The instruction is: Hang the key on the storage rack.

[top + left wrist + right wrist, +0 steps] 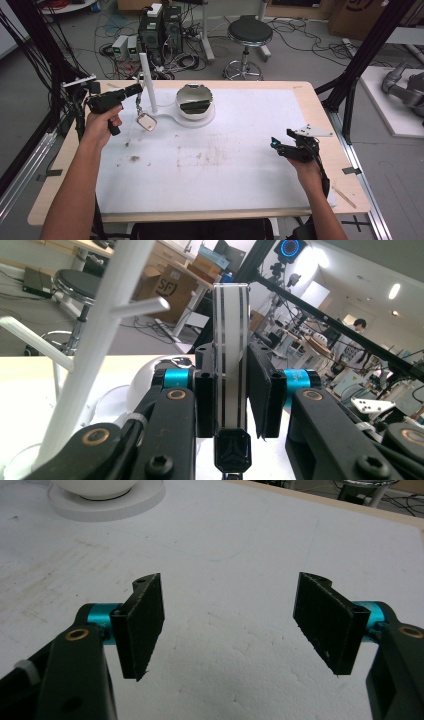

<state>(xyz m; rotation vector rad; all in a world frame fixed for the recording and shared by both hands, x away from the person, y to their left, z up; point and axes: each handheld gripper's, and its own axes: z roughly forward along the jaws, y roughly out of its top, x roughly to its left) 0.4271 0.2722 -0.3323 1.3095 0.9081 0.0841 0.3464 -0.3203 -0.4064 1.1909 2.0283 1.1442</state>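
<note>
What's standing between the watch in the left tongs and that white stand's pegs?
Nothing visible. The left tongs hold the watch by its strap, hanging just left of the white stand; the short peg is bare.

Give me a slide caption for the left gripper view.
Left gripper shut on a striped watch strap, beside the white peg stand.
</note>
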